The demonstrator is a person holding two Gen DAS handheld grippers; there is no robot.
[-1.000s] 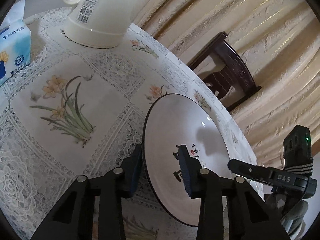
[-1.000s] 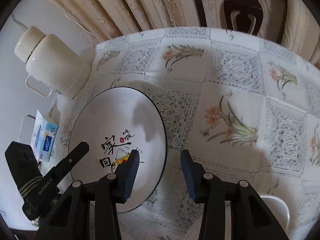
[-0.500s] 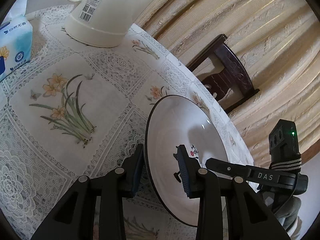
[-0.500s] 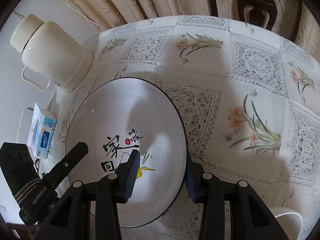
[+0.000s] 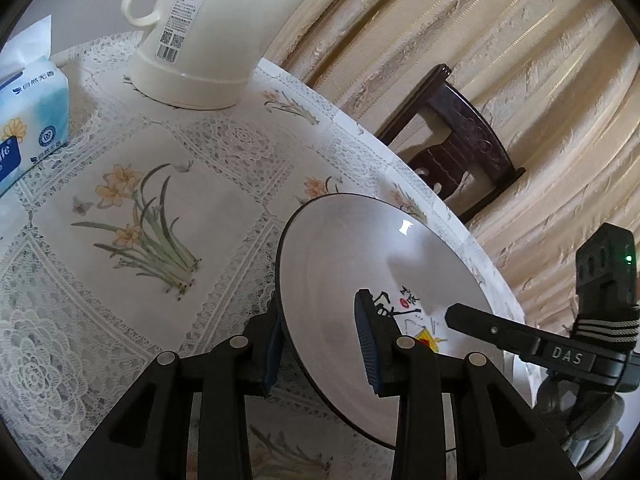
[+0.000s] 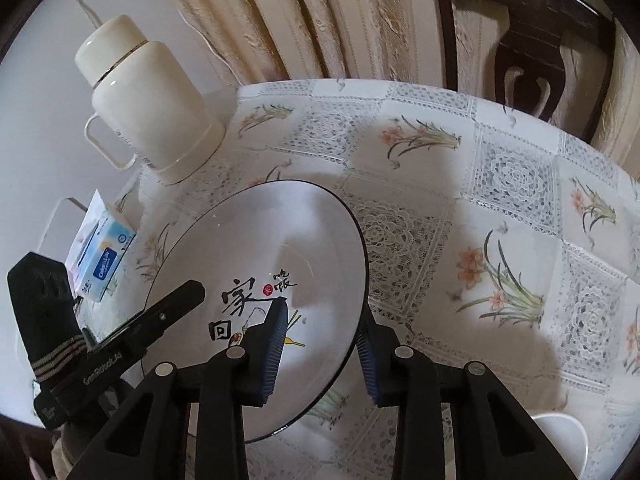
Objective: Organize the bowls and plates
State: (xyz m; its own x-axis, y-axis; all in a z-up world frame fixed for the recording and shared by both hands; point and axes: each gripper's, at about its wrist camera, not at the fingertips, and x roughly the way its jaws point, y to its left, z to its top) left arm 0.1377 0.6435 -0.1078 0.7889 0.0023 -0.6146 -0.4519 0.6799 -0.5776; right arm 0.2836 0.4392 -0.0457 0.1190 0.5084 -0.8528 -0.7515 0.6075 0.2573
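Left gripper (image 5: pixel 320 334) and right gripper (image 6: pixel 322 346), jaws each straddling opposite rims of the plate (image 6: pixel 280 240), above the desk (image 6: pixel 440 208); firm contact unclear.

Both grippers are matte black plastic with silver round screws at the finger joints and ribbed dark-blue pads (image 5: pixel 366 340). The right gripper (image 5: pixel 520 336) carries white "DAS" lettering, a striped strap and a green light; the left gripper (image 6: pixel 132 344) bears white "GenRobot.AI" lettering and striped webbing
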